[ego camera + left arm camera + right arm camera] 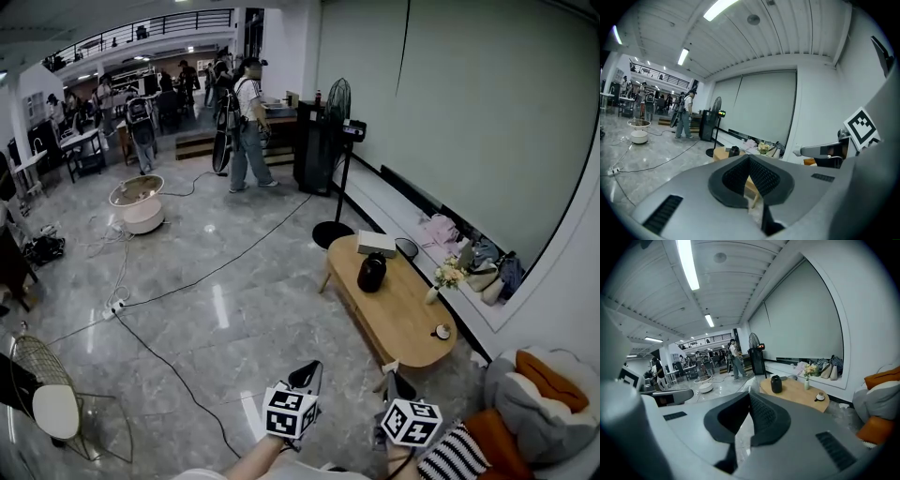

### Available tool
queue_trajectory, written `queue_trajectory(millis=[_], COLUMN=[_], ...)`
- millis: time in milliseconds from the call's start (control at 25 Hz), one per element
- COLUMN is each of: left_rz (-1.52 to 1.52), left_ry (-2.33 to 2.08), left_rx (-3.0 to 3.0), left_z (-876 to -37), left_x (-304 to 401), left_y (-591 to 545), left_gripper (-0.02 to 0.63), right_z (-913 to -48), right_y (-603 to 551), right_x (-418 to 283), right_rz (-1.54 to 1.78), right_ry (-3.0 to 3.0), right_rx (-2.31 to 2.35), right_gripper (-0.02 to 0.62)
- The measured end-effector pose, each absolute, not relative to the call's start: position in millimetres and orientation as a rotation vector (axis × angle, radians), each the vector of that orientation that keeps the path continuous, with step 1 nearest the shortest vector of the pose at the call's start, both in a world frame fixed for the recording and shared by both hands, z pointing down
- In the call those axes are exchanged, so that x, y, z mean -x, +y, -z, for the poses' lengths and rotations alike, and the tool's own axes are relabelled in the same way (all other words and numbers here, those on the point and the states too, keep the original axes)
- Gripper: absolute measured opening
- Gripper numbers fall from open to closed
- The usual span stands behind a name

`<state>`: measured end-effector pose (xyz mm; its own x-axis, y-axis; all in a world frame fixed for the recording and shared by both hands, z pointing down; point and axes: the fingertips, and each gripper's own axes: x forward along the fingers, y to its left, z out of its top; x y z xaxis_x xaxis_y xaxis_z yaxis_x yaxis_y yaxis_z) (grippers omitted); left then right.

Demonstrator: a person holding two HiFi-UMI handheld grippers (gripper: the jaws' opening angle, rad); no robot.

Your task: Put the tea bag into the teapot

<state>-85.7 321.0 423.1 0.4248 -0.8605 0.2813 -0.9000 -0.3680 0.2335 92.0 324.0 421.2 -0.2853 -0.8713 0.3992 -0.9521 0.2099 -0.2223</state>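
Grey polished hall floor fills the head view; a wooden coffee table (405, 317) at four o'clock carries the dark teapot (372, 272), and the left gripper (307, 375) and right gripper (397, 384) hang at six o'clock, well apart from it. In the left gripper view the jaws are pressed together on nothing, teapot at ten o'clock of their tips. In the right gripper view the jaws are likewise closed and empty, teapot at two o'clock; no tea bag can be made out, though it would likely be light, soft and tearable, best pinched by its tag.

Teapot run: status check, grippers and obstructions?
Left gripper, right gripper shut, empty. Teapot on table, ahead, untouched. Tea bag not discernible. No obstacle seen.
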Motion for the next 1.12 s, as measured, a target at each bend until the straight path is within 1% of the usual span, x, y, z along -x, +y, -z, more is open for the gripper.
queue_trajectory(millis=[160,480,800,1120], left_rz=[-0.156,-0.149,-0.151,-0.217], left_ry=[-1.513,-1.521,-1.511,-1.502], left_rx=[-2.298,-2.300,-2.311,-2.323], left_z=[-434.0,-433.7,-432.4,-434.3], left_x=[95.6,107.8,96.1,83.8], left_y=[322.0,304.0,259.9,209.9], left_gripper=[0.016,0.017,0.017,0.017], right_z=[-429.6,-426.0,-429.9,-431.6], right_y=[323.6,303.1,263.0,209.1], right_x=[-83.7,-71.3,-89.7,-97.5], right_rz=[-0.675,-0.641,-0.649,-0.691], right_ry=[-2.287,-2.296,-2.267,-2.277], right_rx=[-1.728,-1.734,-1.763,-1.758], right_gripper=[0.034,0.034,0.034,0.034])
